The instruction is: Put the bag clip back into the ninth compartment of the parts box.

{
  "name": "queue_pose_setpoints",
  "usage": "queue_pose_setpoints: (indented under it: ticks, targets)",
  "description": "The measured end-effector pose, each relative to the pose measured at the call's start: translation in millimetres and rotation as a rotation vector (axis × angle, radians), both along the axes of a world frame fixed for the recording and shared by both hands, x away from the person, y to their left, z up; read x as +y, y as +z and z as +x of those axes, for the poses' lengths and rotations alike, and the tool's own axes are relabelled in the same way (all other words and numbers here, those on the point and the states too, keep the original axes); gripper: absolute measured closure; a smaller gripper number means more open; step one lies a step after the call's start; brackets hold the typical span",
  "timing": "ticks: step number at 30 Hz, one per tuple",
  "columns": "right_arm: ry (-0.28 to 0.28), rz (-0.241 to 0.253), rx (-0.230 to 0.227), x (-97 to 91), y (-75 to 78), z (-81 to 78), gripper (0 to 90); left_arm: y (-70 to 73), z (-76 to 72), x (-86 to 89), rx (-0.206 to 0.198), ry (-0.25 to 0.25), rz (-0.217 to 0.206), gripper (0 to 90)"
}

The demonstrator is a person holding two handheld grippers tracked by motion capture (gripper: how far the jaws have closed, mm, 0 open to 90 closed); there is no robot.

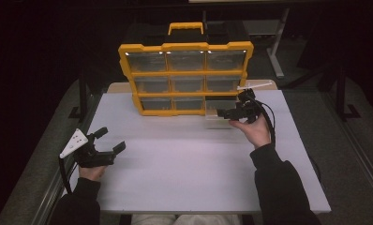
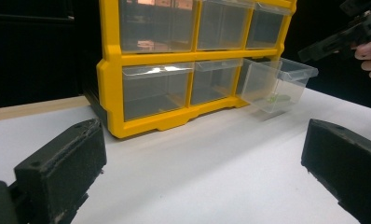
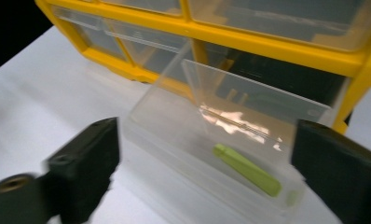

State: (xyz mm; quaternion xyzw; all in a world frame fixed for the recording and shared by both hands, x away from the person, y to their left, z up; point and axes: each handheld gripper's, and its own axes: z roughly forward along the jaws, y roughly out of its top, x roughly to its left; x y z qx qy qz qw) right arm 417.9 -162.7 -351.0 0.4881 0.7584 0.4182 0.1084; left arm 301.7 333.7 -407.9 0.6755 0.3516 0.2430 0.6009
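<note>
A yellow drawer cabinet (image 1: 187, 77) with clear drawers stands upright at the back of the white table. Its bottom right drawer (image 1: 217, 115) is pulled out onto the table. In the right gripper view a light green stick (image 3: 247, 169) lies on the floor of this clear drawer (image 3: 197, 121). My right gripper (image 3: 211, 163) hangs just above the drawer, open, with nothing between its pads. In the high view the right gripper (image 1: 224, 112) sits at the drawer's right end. My left gripper (image 1: 112, 139) rests open at the table's front left, far from the cabinet (image 2: 110, 79).
The white table top (image 1: 189, 164) stretches from the cabinet to the person's side. A yellow carry handle (image 1: 186, 27) tops the cabinet. In the left gripper view the drawer (image 2: 277, 84) and the right gripper (image 2: 342, 37) appear at the upper right.
</note>
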Motion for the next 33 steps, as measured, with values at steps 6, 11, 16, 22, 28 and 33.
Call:
queue_pose_setpoints:
  ticks: [6,11,16,22,28,33]
  targets:
    - [0.022,-0.038,-0.001,8.7,1.7,-8.8,0.0,0.2,-0.3,0.5,0.002,-0.004,-0.006,0.0]
    - [0.036,-0.028,-0.004,6.3,0.0,-16.5,0.0,0.3,-0.5,0.4,0.002,-0.003,-0.004,0.0]
    - [0.029,-0.034,0.014,-2.9,-5.9,-21.5,0.0,0.0,-0.4,-0.2,0.001,-0.005,-0.001,0.0]
    - [0.006,-0.048,0.011,-13.8,-10.2,-29.4,0.0,0.1,-0.4,-0.2,0.001,-0.005,-0.001,0.0]
    - [-0.016,-0.041,-0.02,-19.2,-10.4,-39.3,0.0,0.5,-0.9,0.2,-0.001,-0.003,-0.004,0.0]
    - [-0.029,-0.028,-0.063,-26.4,-9.9,-49.9,0.0,0.7,-1.0,0.2,-0.004,-0.003,-0.006,0.0]
